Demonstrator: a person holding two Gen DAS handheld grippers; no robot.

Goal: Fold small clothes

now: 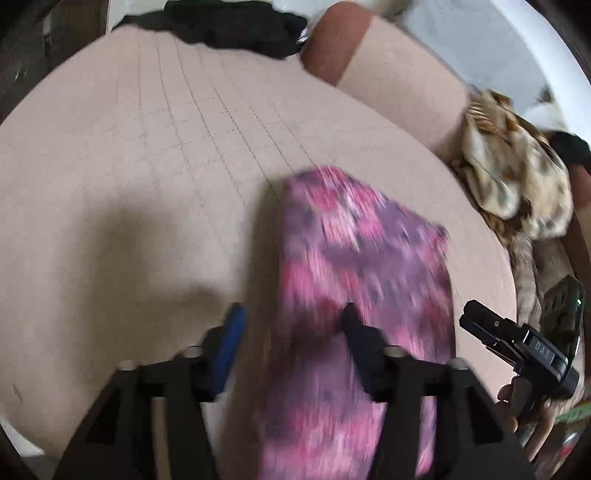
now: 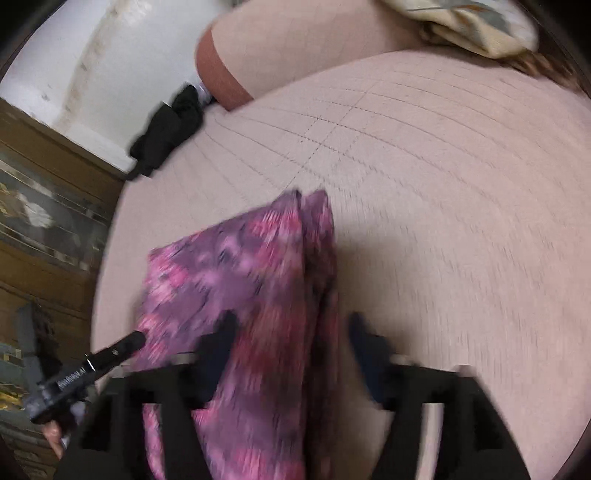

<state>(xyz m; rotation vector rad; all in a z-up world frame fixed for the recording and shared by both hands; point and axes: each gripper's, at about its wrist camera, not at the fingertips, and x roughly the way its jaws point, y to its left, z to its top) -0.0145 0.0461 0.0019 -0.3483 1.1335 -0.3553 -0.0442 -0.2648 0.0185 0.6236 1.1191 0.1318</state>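
Observation:
A pink and purple patterned garment (image 1: 354,266) lies as a long folded strip on the pale pink bedsheet (image 1: 147,155). My left gripper (image 1: 293,326) hovers over its near left edge with the jaws apart, one blue pad (image 1: 231,339) over bare sheet, the other finger over the cloth. In the right wrist view the same garment (image 2: 240,266) runs under my right gripper (image 2: 291,332), which is open, its fingers straddling the strip's right fold. Each gripper shows in the other's view: the right one (image 1: 476,321) beside the garment's right edge, the left one (image 2: 129,343) at its left edge.
A black garment (image 1: 229,26) is bunched at the bed's far edge. A beige and brown patterned cloth (image 1: 517,173) is heaped at the right. A pink bolster with a brown end (image 1: 388,74) lies at the back. Wooden furniture (image 2: 44,221) stands beside the bed.

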